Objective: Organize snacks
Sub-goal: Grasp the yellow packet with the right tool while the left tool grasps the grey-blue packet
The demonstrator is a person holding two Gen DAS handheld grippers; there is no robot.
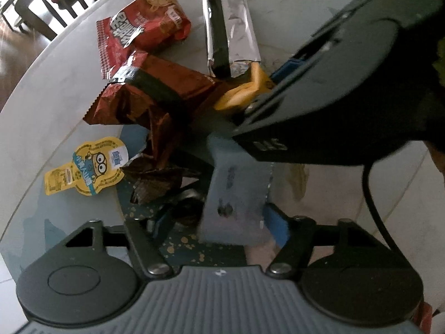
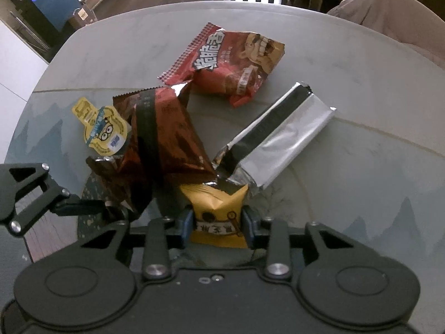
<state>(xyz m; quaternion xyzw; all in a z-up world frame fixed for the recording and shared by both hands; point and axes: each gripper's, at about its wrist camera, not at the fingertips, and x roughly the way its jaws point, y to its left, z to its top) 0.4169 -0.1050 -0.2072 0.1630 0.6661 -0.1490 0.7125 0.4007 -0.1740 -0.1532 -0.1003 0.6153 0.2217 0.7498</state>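
While we look down from the right wrist, our right gripper (image 2: 218, 229) has its blue pads clamped on a small yellow snack packet (image 2: 219, 211), squeezing it from both sides, low at the near edge of the worktop (image 2: 116, 44). Just past it lies a dark brown foil bag (image 2: 164, 139), crumpled and partly propped up, with a yellow cartoon-face pouch (image 2: 104, 126) touching its left side. A silver and black wrapped bar (image 2: 281, 139) lies slanted to the right, its near end just beside the yellow packet, and a red snack bag (image 2: 236, 64) sits further back, flat on the worktop.

From the left wrist we see our left gripper (image 1: 219, 222) pointing down with its jaws about half apart. Something grey-blue and blurred (image 1: 236, 194) sits between them, and we can't tell if the pads actually press on it. The right gripper's black body crosses the upper right of that view, with the yellow packet at its tip
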